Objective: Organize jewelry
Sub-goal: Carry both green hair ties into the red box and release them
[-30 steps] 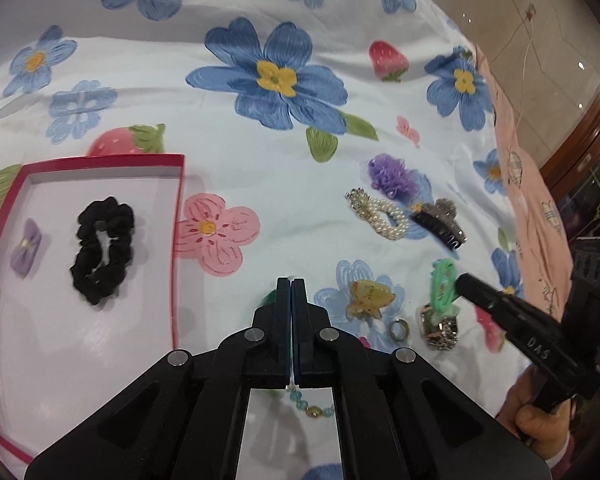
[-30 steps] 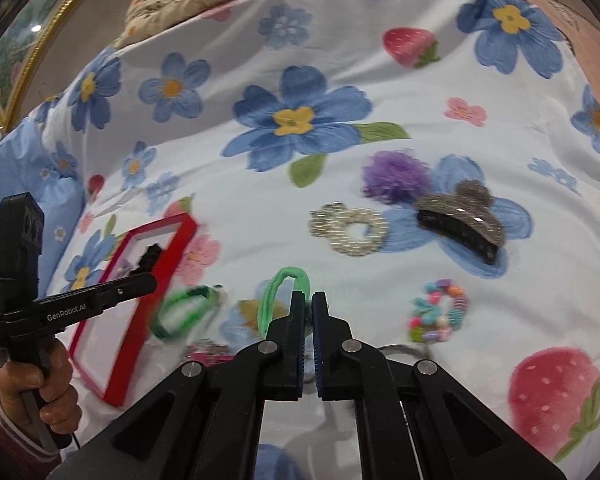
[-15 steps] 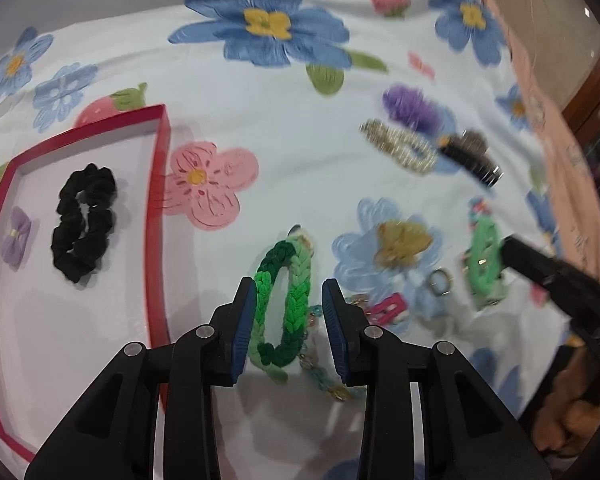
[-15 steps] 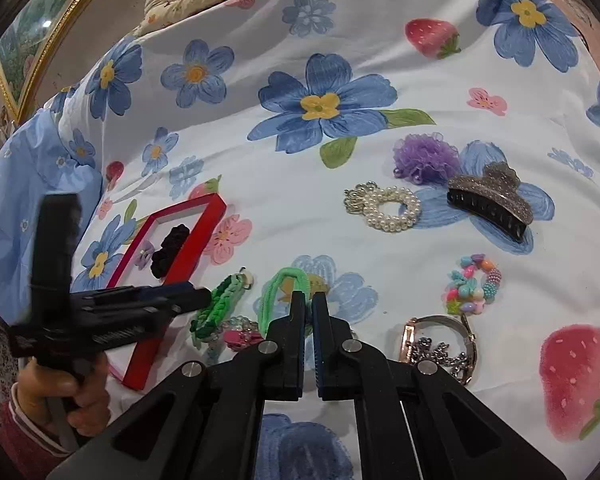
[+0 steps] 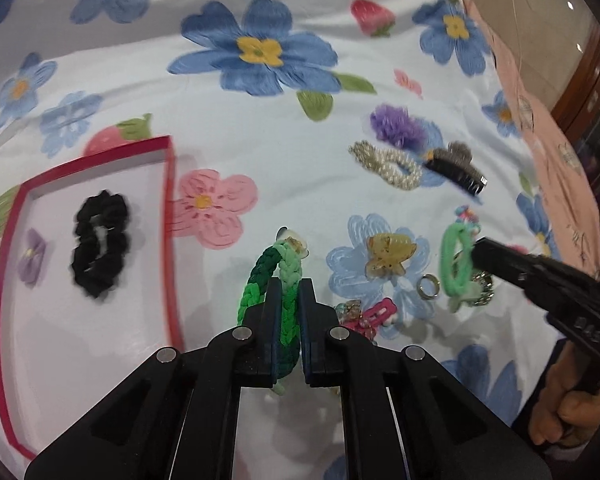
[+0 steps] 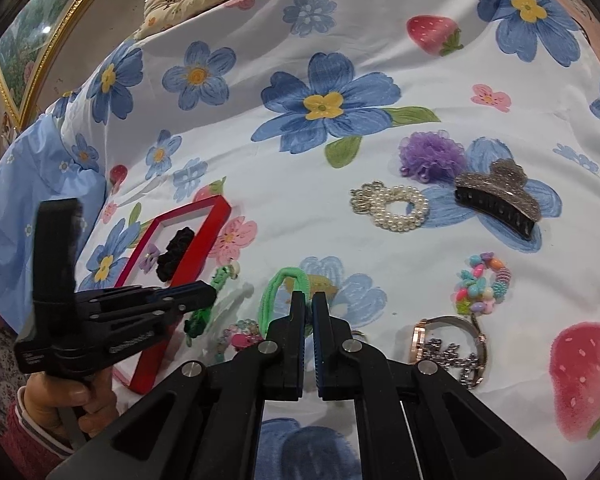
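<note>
The left gripper (image 5: pixel 290 300) has its jaws closed on one side of the green braided bracelet (image 5: pixel 278 276), just beside the red tray (image 5: pixel 171 240); so thin a pinch could slip, while the right gripper (image 6: pixel 309 312), jaws nearly shut, holds nothing.

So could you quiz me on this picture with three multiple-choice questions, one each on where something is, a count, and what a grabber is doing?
1. Where does the black scrunchie lie?
A. on the bare cloth
B. inside the red tray
C. on the pearl bracelet

2. How many items lie in the red tray?
A. two
B. four
C. none

3. What is the left hand-held gripper doing?
A. gaping wide and holding nothing
B. closed on the green braided bracelet
C. gripping the hair claw clip

Answers: 1 B, the scrunchie sits within the red rim. 2 A, only the scrunchie and a small purple bow are inside. 3 B, the braid runs between its closed fingers.
</note>
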Tool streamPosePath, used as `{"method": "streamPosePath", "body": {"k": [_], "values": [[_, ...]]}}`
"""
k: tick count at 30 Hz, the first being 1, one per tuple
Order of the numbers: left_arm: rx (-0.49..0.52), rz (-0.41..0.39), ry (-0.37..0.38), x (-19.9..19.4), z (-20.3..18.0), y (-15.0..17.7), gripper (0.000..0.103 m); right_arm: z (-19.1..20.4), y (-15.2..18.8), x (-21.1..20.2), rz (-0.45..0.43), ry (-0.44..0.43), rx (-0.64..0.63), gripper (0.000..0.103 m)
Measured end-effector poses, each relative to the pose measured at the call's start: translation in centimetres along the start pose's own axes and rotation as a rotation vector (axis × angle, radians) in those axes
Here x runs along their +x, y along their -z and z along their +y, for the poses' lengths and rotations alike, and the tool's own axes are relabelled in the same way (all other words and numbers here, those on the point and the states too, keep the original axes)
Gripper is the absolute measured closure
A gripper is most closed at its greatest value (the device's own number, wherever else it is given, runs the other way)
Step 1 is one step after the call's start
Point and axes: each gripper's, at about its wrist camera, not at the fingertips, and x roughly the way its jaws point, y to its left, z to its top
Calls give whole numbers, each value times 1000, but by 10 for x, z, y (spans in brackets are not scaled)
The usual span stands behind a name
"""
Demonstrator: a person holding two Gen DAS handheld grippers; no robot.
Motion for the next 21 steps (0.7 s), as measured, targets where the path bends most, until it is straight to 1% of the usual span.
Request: {"method": "streamPosePath", "body": {"k": [4, 11, 18, 21], "values": [[-62, -36, 6, -24, 20, 8, 96, 15, -2, 4, 4, -22, -16, 100], [-177, -94, -13, -59, 63, 25, 96, 49, -2, 17, 22, -82, -52, 100], [-261, -125, -40, -80, 99, 41, 96, 89, -5, 33, 41, -142, -101, 100], [-283, -132, -54, -85, 110, 46, 96, 105, -8, 40, 49, -163, -117, 100]]}}
